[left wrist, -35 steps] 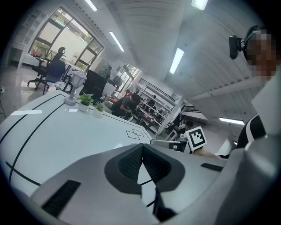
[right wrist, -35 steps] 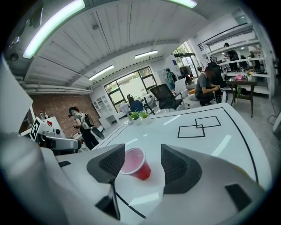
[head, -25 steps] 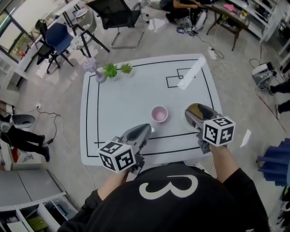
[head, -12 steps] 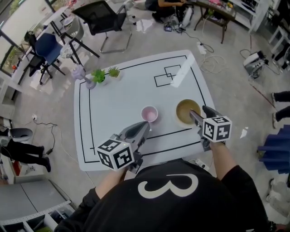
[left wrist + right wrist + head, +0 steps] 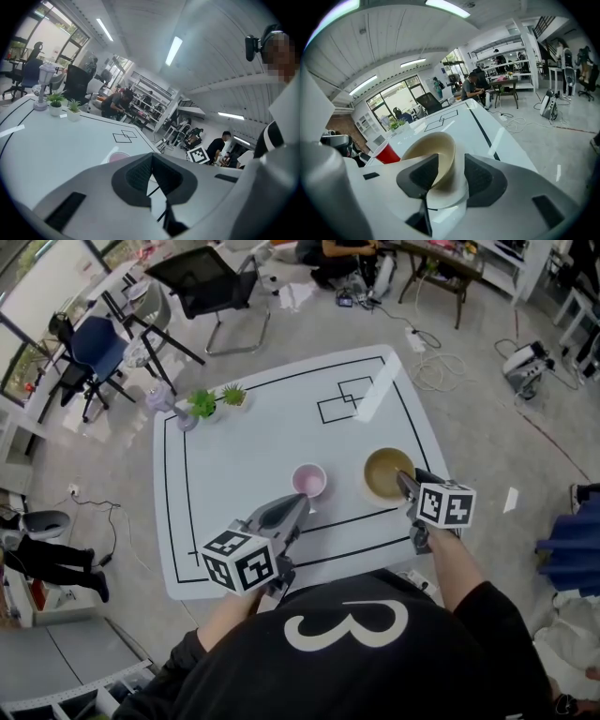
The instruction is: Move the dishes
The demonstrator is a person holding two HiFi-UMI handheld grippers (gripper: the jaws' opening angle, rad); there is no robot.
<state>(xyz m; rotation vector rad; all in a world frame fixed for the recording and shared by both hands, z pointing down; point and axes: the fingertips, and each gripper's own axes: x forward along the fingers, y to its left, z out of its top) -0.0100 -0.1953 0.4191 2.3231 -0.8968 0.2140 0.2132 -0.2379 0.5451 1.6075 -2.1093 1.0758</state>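
A tan bowl is near the right side of the white table, inside the black tape border. My right gripper is shut on its near rim. In the right gripper view the bowl is tilted, its wall pinched between the right gripper's pads. A pink cup stands upright just left of the bowl; it also shows as the cup and the cup. My left gripper hovers just short of the cup, shut and holding nothing. Its tips meet.
Two small potted plants and a lavender ornament stand at the table's far left corner. A taped double square marks the far right part. Chairs, cables and people surround the table.
The bowl in my right gripper has shifted a little left toward the pink cup, and its inside now faces up. The left gripper has barely moved.
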